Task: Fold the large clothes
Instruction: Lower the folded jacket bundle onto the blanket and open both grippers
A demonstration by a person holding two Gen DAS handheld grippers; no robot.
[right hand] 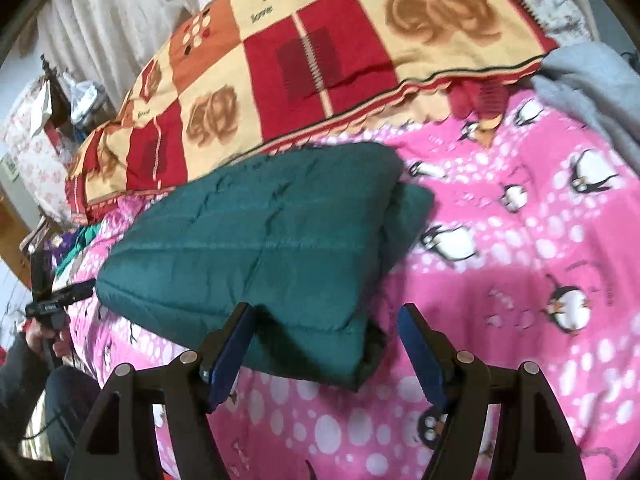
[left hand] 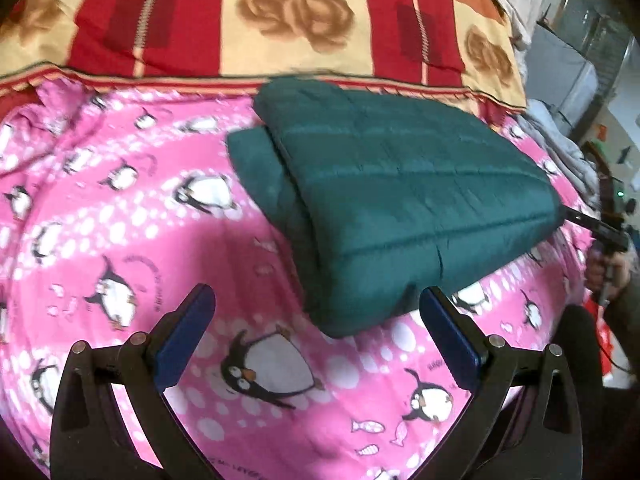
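Left wrist view is showing the green quilted jacket (left hand: pixel 400 196) lying folded into a thick rectangle on the pink penguin blanket (left hand: pixel 120 208) of the bed, just in front of the red and cream checked cover (left hand: pixel 280 20). Finishing well is probably calling for pressing the puffy layers flat and squaring the offset under-layer without dragging the stack. The left claw (left hand: pixel 318 304) is standing wide apart and holding nothing, and the right claw (right hand: pixel 326 322) is likewise gaping empty, hovering at the jacket's near corner.
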